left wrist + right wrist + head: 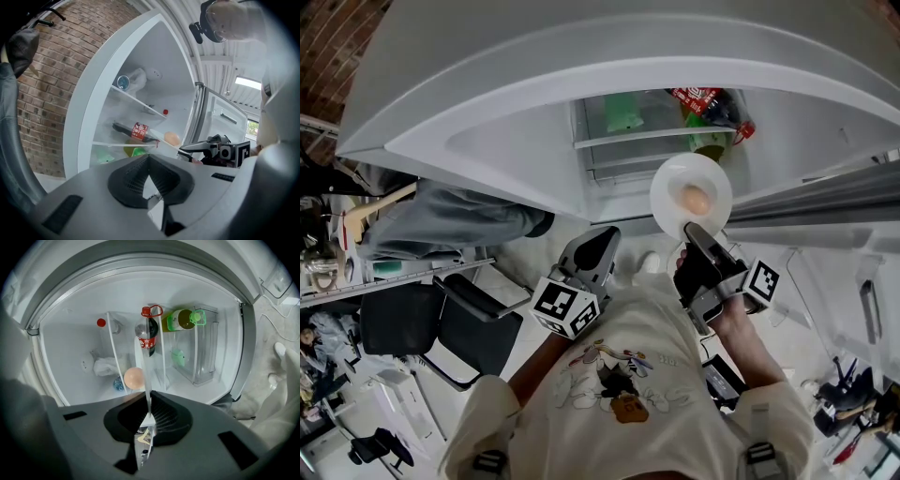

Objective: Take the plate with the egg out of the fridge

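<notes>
In the head view a white plate with a beige egg on it hangs in front of the open fridge. My right gripper is shut on its near rim. The right gripper view shows the plate edge-on, clamped in that gripper, with the egg to its left. My left gripper hovers to the left of the plate, below the fridge opening, shut and holding nothing. The left gripper view shows its jaws together, with the egg and the right gripper beyond.
Inside the fridge are a cola bottle, a green bottle, a red cap and a clear drawer. The fridge door stands open at the right. An office chair and a grey jacket are at the left.
</notes>
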Demonstrator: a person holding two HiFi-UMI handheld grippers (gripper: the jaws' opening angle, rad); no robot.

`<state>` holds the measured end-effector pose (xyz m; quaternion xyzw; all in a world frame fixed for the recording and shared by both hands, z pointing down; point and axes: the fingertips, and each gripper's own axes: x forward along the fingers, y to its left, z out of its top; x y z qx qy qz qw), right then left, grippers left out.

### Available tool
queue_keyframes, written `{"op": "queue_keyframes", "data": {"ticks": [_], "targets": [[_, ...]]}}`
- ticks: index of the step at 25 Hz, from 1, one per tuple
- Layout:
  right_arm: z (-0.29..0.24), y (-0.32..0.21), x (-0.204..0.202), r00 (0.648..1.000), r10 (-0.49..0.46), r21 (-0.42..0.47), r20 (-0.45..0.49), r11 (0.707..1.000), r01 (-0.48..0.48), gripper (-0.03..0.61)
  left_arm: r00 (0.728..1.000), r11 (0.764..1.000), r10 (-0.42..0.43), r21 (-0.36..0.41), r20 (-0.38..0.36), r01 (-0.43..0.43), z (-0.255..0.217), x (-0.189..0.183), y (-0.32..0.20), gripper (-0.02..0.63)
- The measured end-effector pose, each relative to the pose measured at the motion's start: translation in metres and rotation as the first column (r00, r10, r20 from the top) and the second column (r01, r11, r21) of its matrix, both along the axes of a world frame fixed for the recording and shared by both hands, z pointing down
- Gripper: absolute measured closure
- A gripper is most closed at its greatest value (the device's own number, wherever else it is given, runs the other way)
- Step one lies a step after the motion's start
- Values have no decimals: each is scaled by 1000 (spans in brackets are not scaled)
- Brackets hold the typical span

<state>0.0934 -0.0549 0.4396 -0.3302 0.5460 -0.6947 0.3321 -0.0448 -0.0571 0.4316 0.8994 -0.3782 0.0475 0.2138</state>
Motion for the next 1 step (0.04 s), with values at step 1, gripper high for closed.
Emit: {"op": "queue_keyframes", "data": {"ticks": [1], "targets": [[0, 0, -1, 1000, -1, 0, 1, 1000, 1, 555, 1000, 1000, 0, 0, -1, 0, 0, -1, 0, 604]]}}
